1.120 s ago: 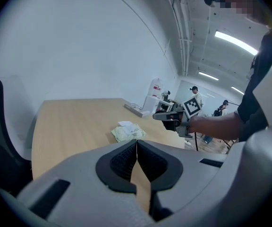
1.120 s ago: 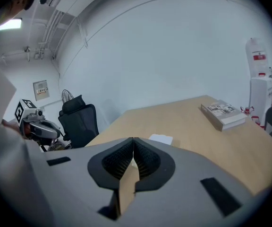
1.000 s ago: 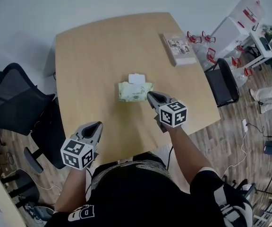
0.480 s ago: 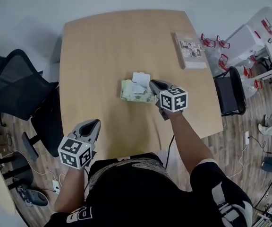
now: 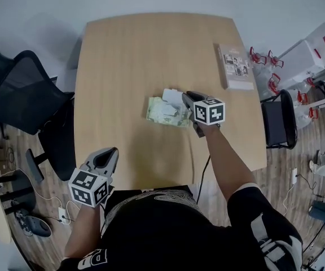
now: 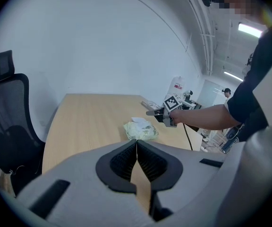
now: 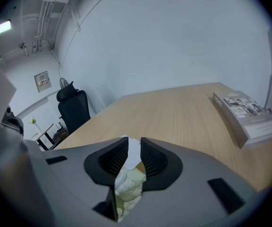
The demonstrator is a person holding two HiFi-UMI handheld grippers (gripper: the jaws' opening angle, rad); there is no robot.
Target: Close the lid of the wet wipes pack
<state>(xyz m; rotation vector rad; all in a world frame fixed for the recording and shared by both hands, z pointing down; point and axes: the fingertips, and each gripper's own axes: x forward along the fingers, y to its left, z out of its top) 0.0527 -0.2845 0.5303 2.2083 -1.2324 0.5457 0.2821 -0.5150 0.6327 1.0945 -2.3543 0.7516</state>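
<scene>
Wet wipes pack point(image 5: 167, 112) sits mid-bench point(image 5: 128, 55), white lid point(image 5: 172, 96) open, well clear of every bench edge. Right tool point(image 5: 184, 95) over mid-bench: jaws just been opening, released, lid showing through the gap. Left tool point(image 5: 110, 152) clenched, empty, at bench's near edge. Book point(image 5: 235, 66) at bench's right edge.

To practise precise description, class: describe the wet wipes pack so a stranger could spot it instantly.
Find the light wooden table. Near its middle lies the wet wipes pack, soft, crumpled and pale green. Unlike the flat grey box by the right edge, it has a white lid flipped open.
</scene>
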